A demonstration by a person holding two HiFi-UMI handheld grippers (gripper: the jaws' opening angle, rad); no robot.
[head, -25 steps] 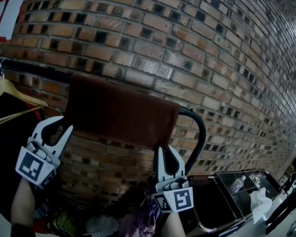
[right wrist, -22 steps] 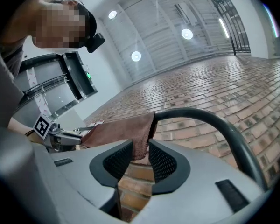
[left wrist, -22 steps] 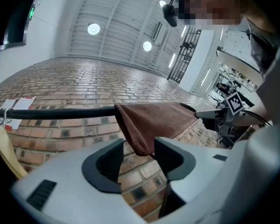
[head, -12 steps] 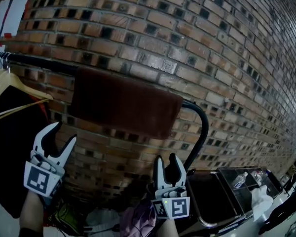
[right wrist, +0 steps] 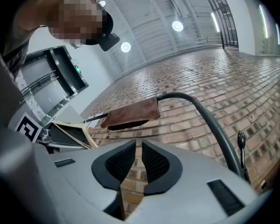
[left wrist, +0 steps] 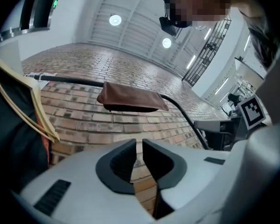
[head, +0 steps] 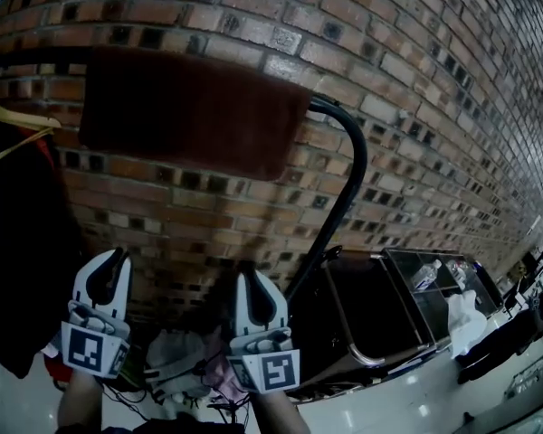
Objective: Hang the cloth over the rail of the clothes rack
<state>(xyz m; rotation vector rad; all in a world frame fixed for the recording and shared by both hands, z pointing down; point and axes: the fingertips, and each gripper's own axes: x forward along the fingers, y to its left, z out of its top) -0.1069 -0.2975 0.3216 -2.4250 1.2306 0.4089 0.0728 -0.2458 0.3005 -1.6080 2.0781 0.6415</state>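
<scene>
The brown cloth [head: 195,111] hangs folded over the black rail [head: 339,152] of the clothes rack, in front of the brick wall. It also shows as the cloth [left wrist: 130,97] in the left gripper view and the cloth [right wrist: 130,113] in the right gripper view, well beyond the jaws. My left gripper [head: 113,256] and right gripper [head: 253,274] are low, far beneath the cloth and apart from it. Both are closing down to a narrow slit. Nothing lies between the left gripper [left wrist: 139,143] jaws or the right gripper [right wrist: 139,146] jaws.
A wooden hanger [head: 18,120] with a dark garment [head: 18,242] hangs at the left of the rail. A dark cart [head: 371,306] with a clear box [head: 434,274] stands at the right. Loose clothes [head: 190,360] are piled on the floor below the rack.
Both grippers let go of the cloth's lower edge and dropped well below it. Their jaws spread wide, then narrowed. The cloth stays on the rail.
</scene>
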